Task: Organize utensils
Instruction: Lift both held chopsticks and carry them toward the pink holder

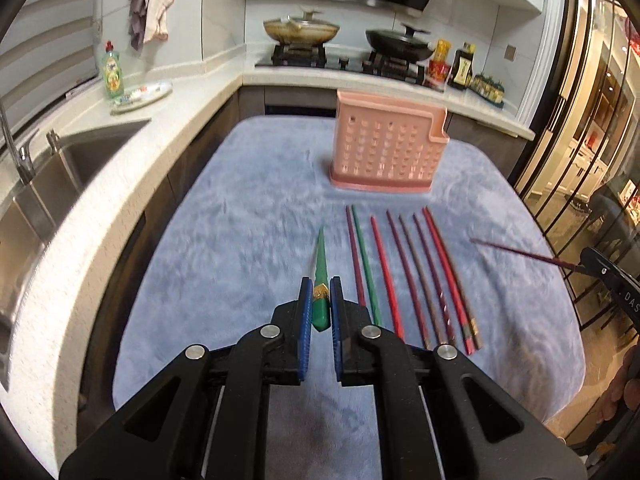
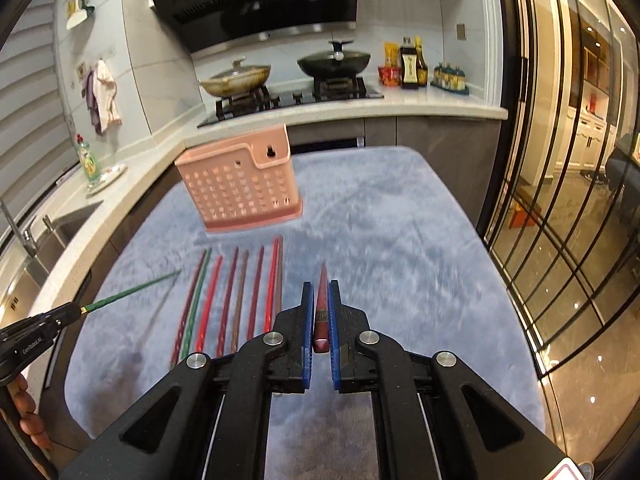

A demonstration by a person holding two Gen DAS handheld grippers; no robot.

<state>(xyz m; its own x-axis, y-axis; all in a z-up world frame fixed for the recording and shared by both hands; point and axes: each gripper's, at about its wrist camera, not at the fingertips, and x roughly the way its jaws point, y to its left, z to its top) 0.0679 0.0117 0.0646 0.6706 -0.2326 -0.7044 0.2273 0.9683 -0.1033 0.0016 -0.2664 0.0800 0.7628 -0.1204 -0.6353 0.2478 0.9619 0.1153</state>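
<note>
My left gripper (image 1: 321, 286) is shut on a green chopstick (image 1: 320, 264) that points forward above the blue cloth; it also shows in the right wrist view (image 2: 132, 290). My right gripper (image 2: 321, 290) is shut on a dark red chopstick (image 2: 322, 304), which also shows at the right of the left wrist view (image 1: 524, 254). Several chopsticks (image 1: 404, 276) lie side by side on the cloth between the grippers, also seen in the right wrist view (image 2: 232, 296). A pink perforated utensil holder (image 1: 386, 146) stands upright behind them.
The blue cloth (image 1: 240, 220) covers the table. A white counter with a steel sink (image 1: 60, 172) runs along the left. A stove with two pans (image 1: 344, 46), sauce bottles (image 1: 460, 66) and a dish soap bottle (image 1: 112, 70) stand behind. Glass doors (image 2: 560, 200) are on the right.
</note>
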